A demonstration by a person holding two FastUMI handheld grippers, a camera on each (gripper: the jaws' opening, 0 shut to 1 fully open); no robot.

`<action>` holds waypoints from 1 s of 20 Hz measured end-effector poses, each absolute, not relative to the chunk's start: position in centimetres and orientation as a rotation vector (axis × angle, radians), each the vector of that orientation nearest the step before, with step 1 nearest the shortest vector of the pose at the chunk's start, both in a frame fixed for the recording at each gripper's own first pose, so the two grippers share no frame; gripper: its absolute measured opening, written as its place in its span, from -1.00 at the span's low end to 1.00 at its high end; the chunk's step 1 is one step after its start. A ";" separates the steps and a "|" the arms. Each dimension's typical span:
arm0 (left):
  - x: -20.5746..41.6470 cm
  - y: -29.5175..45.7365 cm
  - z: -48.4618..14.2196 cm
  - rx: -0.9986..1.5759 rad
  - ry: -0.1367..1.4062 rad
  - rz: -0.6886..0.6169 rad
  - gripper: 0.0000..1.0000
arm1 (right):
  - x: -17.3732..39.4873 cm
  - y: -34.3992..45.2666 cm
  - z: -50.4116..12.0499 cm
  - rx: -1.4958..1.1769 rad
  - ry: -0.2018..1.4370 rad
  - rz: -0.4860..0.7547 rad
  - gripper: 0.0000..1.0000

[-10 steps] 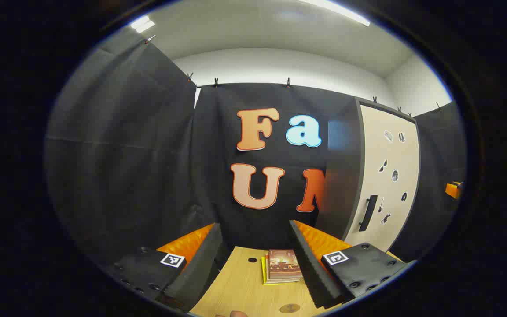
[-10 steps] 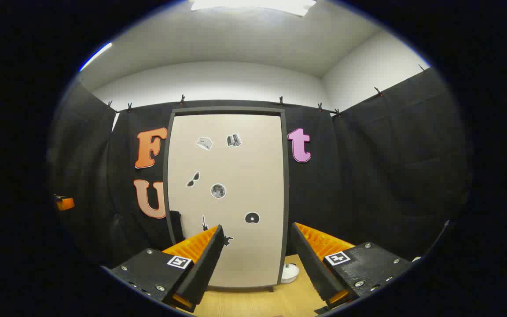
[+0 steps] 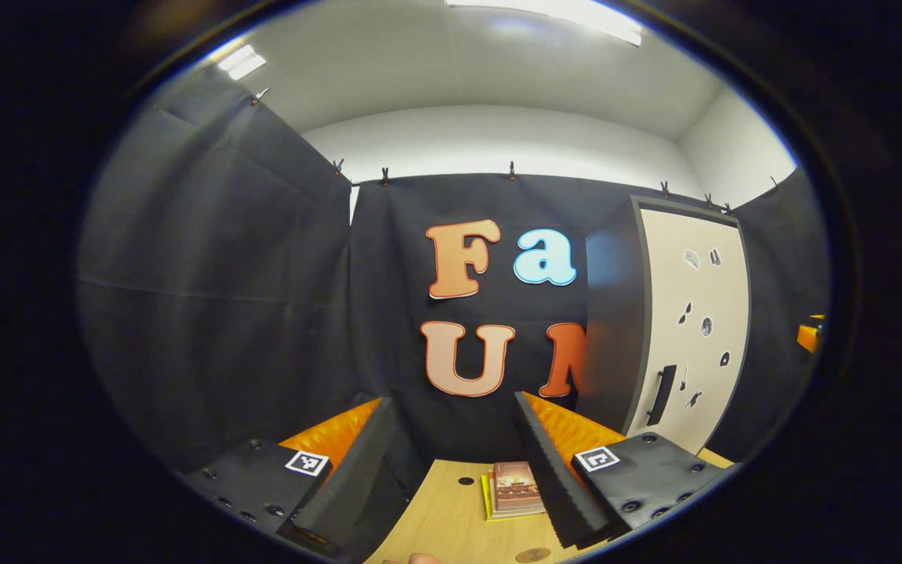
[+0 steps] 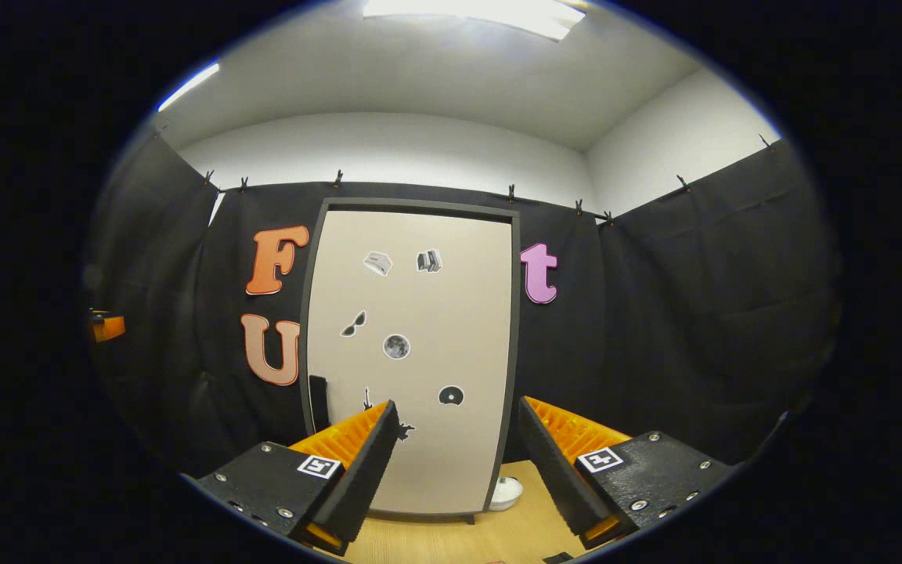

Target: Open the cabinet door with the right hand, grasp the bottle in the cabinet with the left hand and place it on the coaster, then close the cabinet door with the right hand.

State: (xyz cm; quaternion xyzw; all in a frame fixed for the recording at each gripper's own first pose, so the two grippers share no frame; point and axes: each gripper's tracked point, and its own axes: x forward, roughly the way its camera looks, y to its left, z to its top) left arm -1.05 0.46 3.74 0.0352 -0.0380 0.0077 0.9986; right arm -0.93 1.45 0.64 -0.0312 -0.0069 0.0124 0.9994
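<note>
Beige cabinet door [image 4: 412, 352] closed within its dark frame, right claw [image 4: 459, 470] and left claw [image 3: 455, 470] both agape, empty

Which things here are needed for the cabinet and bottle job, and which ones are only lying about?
For the job:
- cabinet door, closed
- door handle
- coaster on the table
- left gripper, open
- right gripper, open

Just lying about:
- stack of books on the table
- white object beside the cabinet
</note>
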 end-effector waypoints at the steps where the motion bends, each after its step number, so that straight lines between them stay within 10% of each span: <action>1: -1.1 0.4 3.6 0.077 -0.073 0.012 0.97 | -0.8 1.8 0.3 -0.065 -0.003 0.031 0.89; 20: -2.2 6.2 0.6 0.098 -0.018 0.090 0.97 | 8.9 15.0 -8.5 0.023 0.147 0.169 0.89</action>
